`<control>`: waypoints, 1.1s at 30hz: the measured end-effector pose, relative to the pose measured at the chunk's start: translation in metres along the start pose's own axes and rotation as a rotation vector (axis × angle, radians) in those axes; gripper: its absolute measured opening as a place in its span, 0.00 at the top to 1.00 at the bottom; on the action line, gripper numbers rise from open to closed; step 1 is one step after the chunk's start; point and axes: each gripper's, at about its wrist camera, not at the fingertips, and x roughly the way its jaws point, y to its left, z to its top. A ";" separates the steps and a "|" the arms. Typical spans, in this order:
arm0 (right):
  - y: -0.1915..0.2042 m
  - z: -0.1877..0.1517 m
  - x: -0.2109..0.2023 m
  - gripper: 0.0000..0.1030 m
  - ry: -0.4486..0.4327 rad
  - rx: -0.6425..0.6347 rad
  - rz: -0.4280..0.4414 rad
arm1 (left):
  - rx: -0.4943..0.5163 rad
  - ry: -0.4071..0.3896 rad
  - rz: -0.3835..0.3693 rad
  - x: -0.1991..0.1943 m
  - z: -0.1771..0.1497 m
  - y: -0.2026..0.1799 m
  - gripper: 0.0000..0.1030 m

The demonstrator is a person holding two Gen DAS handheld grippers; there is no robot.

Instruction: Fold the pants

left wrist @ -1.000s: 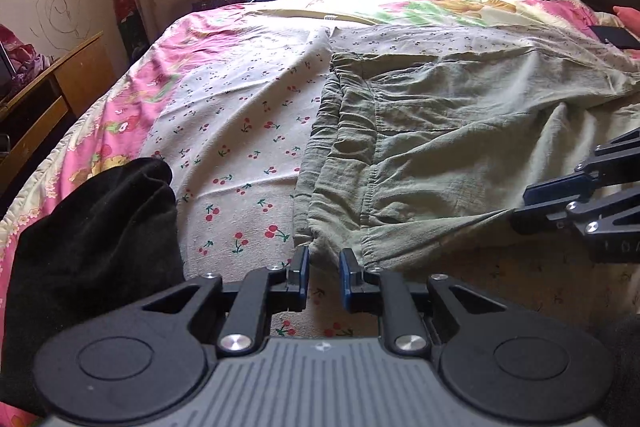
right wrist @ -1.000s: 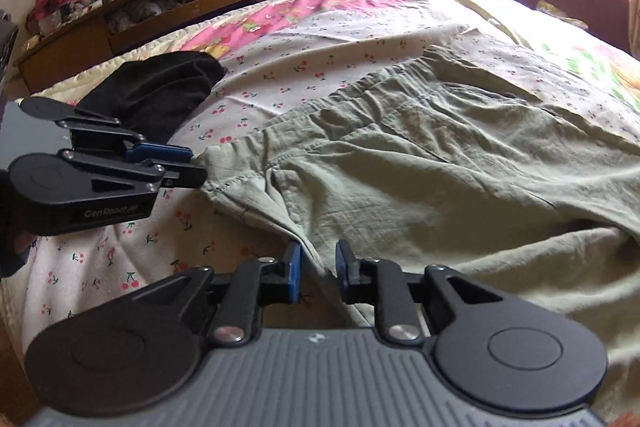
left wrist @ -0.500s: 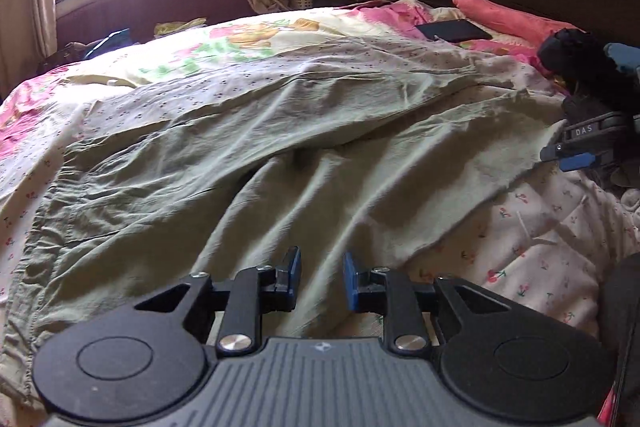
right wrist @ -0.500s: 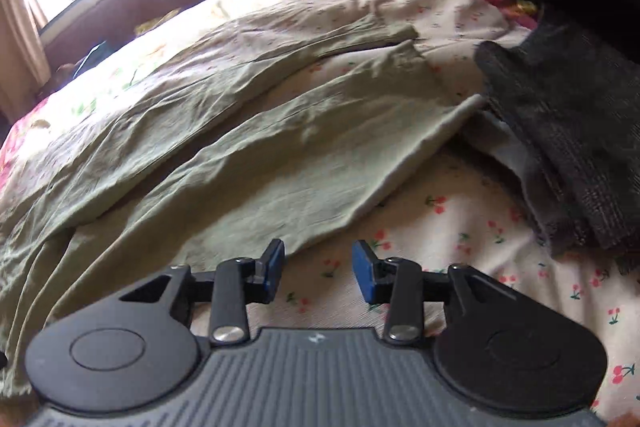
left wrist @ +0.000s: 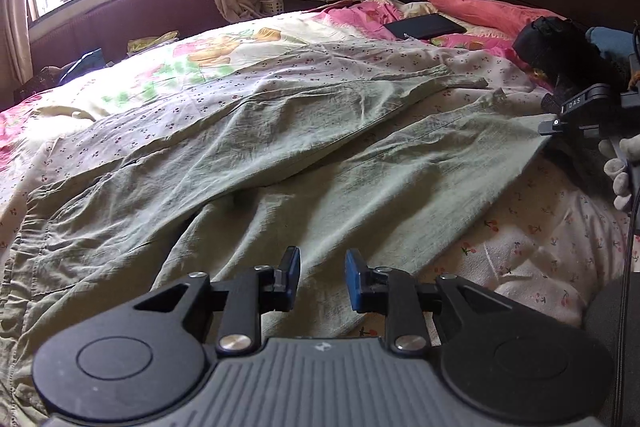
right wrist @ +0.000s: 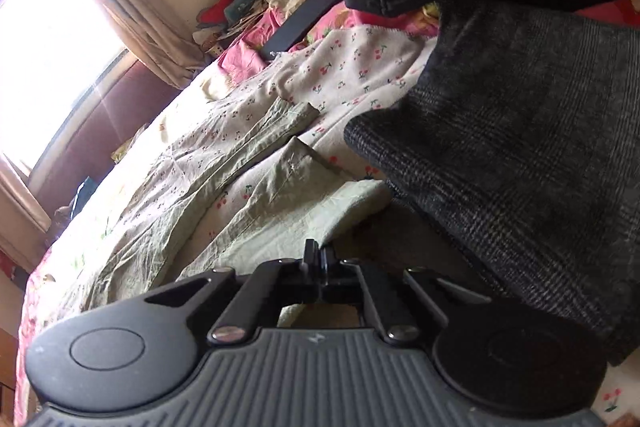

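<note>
On the bed (left wrist: 532,239), right gripper (right wrist: 320,255) jaws clamped on pants (left wrist: 280,163) hem

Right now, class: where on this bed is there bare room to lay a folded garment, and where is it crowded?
Free: the cherry sheet between the pants and the near right edge, and the floral quilt by the window. Crowded: the headboard end, with a pillow, a black tablet and dark clothes.

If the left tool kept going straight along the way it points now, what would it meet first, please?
Most likely the green pants: the left tool angles down over the nearer leg, with only cloth ahead of it.
</note>
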 end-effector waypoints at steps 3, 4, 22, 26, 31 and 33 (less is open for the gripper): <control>0.006 0.000 -0.003 0.91 0.072 -0.104 -0.109 | -0.009 -0.009 0.009 -0.002 -0.001 0.014 0.62; 0.009 0.000 -0.008 0.90 0.085 -0.145 -0.130 | 0.001 -0.021 0.019 -0.006 -0.001 0.022 0.61; 0.356 -0.086 0.194 0.53 0.306 -1.401 0.508 | 0.073 0.167 0.248 0.105 0.053 0.305 0.40; 0.371 -0.087 0.218 0.50 0.355 -1.473 0.525 | 0.073 0.192 0.244 0.129 0.063 0.328 0.40; 0.387 -0.074 0.228 0.46 0.442 -1.549 0.508 | 0.112 0.232 0.141 0.143 0.080 0.341 0.36; 0.394 -0.072 0.236 0.45 0.491 -1.564 0.501 | 0.162 0.286 0.119 0.152 0.079 0.340 0.35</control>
